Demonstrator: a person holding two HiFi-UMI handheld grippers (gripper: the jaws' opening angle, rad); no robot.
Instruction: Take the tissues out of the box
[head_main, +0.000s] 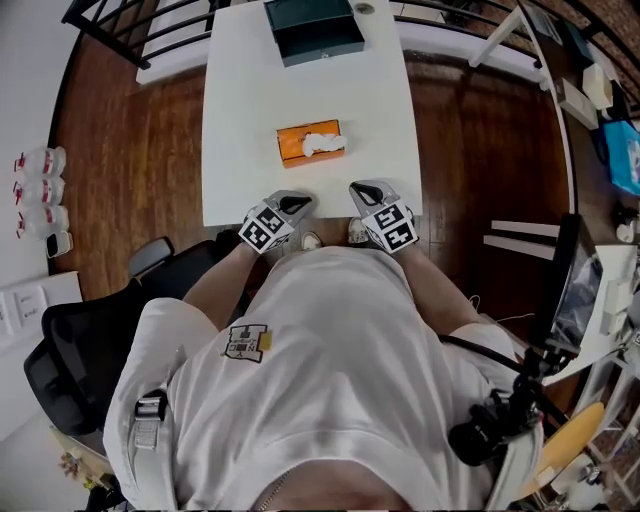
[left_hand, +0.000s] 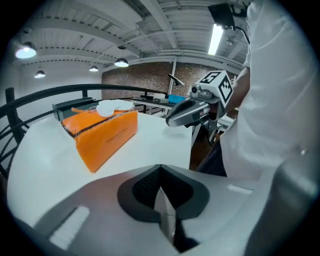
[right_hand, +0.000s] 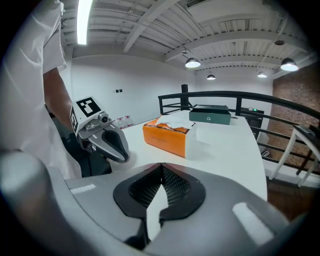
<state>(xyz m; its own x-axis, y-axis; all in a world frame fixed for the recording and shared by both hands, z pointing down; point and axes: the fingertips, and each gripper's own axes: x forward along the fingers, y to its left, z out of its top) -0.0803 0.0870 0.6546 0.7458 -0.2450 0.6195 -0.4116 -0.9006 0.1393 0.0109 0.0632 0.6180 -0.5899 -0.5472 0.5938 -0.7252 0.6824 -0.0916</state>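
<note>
Only the head view shows the whole layout. The box (head_main: 296, 145) lies near the middle of the white table (head_main: 240, 120), at the centre of the frame, and a dark case (head_main: 313, 28) sits at the top of the frame. The box's long axis runs left to right across the picture. Its opening faces up, with tissue (head_main: 325, 143) bunched over the right half. The left gripper (head_main: 298, 204) and right gripper (head_main: 362, 189) sit side by side at the table's lower edge, below the box and apart from it.

Each gripper view adds what the overhead cannot: the jaws are clenched together with nothing between them. In the left gripper view the box sits at upper left, one corner nearest. In the right gripper view it sits at centre, an orange long side facing the camera.
</note>
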